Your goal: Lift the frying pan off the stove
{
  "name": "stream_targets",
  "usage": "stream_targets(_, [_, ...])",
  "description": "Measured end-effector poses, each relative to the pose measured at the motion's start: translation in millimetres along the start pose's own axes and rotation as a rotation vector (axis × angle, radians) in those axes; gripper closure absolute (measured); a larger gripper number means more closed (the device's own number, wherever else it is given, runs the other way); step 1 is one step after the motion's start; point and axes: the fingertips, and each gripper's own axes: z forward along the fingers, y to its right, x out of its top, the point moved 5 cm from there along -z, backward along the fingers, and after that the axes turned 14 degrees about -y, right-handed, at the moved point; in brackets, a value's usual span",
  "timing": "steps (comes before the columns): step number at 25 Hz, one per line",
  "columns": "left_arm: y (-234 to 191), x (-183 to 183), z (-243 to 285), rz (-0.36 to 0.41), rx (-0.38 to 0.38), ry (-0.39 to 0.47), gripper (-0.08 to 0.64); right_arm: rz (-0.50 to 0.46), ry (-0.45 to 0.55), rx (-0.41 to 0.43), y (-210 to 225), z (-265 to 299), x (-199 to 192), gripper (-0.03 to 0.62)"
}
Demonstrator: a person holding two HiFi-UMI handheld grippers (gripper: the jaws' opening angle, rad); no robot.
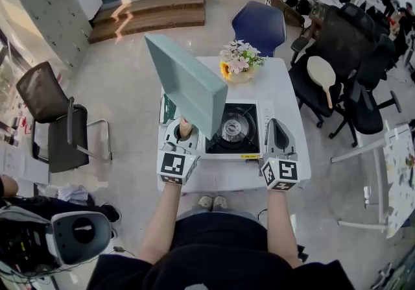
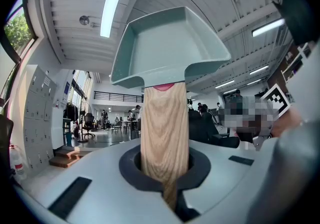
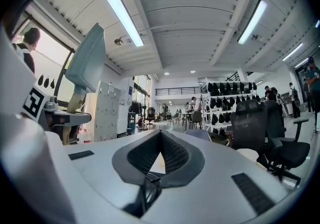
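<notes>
Left gripper (image 1: pixel 184 132) is clamped fully on the wooden handle (image 2: pixel 165 133). The frying pan (image 1: pixel 187 78) sits centre frame, clear above the stove (image 1: pixel 251 146) and steeply tilted. Right gripper (image 1: pixel 277 134), lower right, is closed and empty. Recommend levelling the pan and gripping firmly, since its weight may twist the handle

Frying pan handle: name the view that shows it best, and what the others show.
Left gripper view: the wooden handle fills the centre, gripped in the left claw, running up to the pan. Head view shows only a stub below the pan; right gripper view shows it small, far left.
</notes>
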Motion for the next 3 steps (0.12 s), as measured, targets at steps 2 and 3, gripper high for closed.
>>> stream_targets(2, [1.2,0.1,0.5,0.001,0.001,-0.003,0.546,0.001,0.0,0.001,0.2,-0.1,-0.4,0.592])
stream_targets(3, [1.7,0.0,0.9,0.002,0.001,-0.005,0.546,0.002,0.0,0.001,0.3,0.0,-0.6,0.591])
